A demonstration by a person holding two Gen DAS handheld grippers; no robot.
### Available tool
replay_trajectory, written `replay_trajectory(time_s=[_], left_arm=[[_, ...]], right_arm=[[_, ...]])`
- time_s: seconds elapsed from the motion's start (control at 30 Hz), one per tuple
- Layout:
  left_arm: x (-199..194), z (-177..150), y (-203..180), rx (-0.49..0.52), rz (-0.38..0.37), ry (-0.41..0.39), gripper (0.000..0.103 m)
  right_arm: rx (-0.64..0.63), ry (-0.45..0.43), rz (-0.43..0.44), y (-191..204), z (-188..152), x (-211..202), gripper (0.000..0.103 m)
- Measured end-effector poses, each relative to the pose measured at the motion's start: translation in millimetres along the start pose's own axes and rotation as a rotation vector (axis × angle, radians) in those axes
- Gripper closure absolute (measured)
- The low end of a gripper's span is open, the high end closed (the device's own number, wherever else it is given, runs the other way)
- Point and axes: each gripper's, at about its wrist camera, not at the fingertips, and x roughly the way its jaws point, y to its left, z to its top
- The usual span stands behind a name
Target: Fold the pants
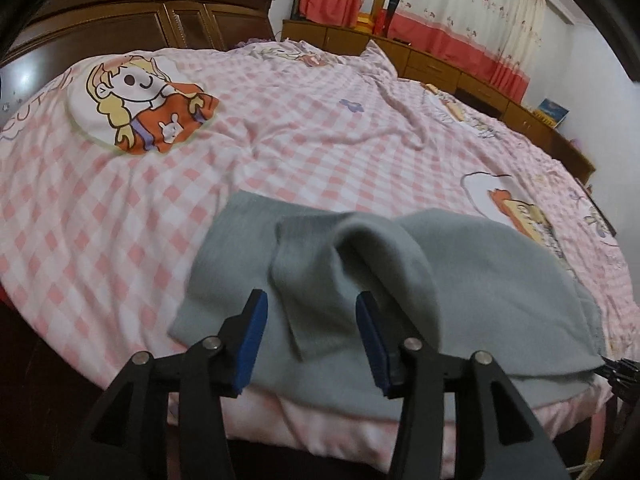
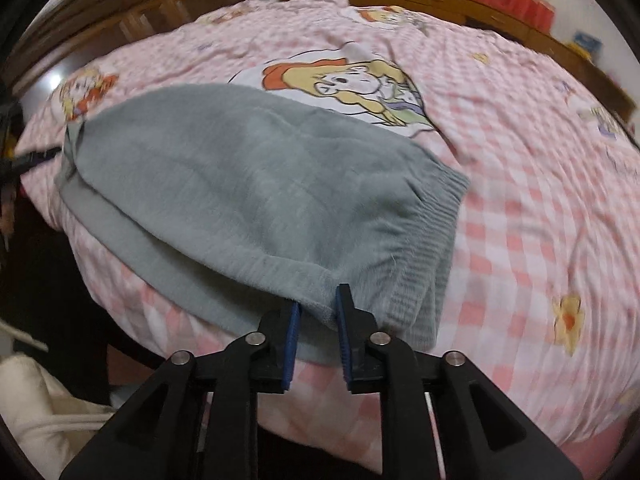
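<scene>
Nearest you, your left gripper stood with its jaws spread wide and nothing between the blue pads, hovering just above the near edge of the grey pants. It gripped no cloth, and I judge it was free because that end of the garment already lay settled on the bed, with a loose flap doubled over between the jaws and a raised hump of fabric just beyond them that had yet to be flattened.

Your right gripper sat at the near hem of the pants, beside the ribbed waistband. Its jaws were partly parted with a bit of the edge lying in the gap; whether the pads pinched that cloth or had just let it go I could not tell. Its place at the waist corner suited holding or laying down the top layer.

The pants themselves lay along the near side of the pink checked bedspread, one grey layer stacked on another with the lower one peeking out along the near edge, so the fold looked partly made.

Farther off, the bedspread ran on rumpled, with cartoon prints, up to the dark wooden headboard, and a low wooden cabinet stood under red-trimmed curtains
</scene>
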Motion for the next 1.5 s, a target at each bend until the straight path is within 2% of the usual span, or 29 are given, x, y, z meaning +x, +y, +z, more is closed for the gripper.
replay_trajectory(time_s=[0.1, 0.13, 0.27, 0.4, 0.53, 0.63, 0.77, 0.9, 0.97, 1.1, 1.33, 1.5], left_arm=[[-1.6, -5.8, -12.9, 0.039, 0.044, 0.017, 0.054], [-1.2, -8.3, -18.3, 0.041, 0.045, 0.024, 0.054], [1.1, -14.0, -35.3, 0.032, -0.042, 0.061, 0.054], [4.8, -15.8, -52.9, 0.039, -0.058, 0.088, 0.054], [13.3, -15.7, -60.8, 0.024, -0.096, 0.108, 0.053], [20.3, -17.2, -60.4, -0.003, -0.103, 0.115, 0.049], [32.1, -17.7, -57.3, -0.058, -0.096, 0.125, 0.048], [44.5, -18.0, -55.0, -0.08, -0.069, 0.15, 0.048], [51.7, -18.7, -54.3, -0.096, -0.062, 0.162, 0.048], [54.7, -14.3, -56.8, -0.09, -0.056, 0.143, 0.048], [59.7, -9.0, -57.1, -0.101, -0.046, 0.157, 0.048], [56.6, -10.7, -55.8, -0.112, -0.038, 0.157, 0.048]], right_arm=[[0.083, -0.003, 0.033, -6.3, -3.7, -11.3, 0.072], [0.098, -0.007, 0.031, -7.0, -4.0, -14.7, 0.071], [0.17, -0.022, 0.04, -15.3, -6.3, -30.6, 0.07], [0.354, -0.024, 0.136, -33.1, -11.7, -33.2, 0.06], [0.489, 0.012, 0.209, -38.2, -16.1, -16.9, 0.06], [0.518, 0.012, 0.234, -34.8, -15.5, -10.1, 0.06], [0.528, 0.006, 0.211, -33.9, -12.1, -2.4, 0.06], [0.615, -0.008, 0.279, -39.6, -14.4, 4.3, 0.06], [0.639, -0.011, 0.281, -41.3, -14.0, 6.1, 0.06], [0.649, 0.0, 0.271, -43.8, -10.5, 12.3, 0.06], [0.754, -0.012, 0.294, -56.8, -4.8, 18.6, 0.06], [0.795, -0.007, 0.27, -54.7, -15.9, 8.0, 0.06]])
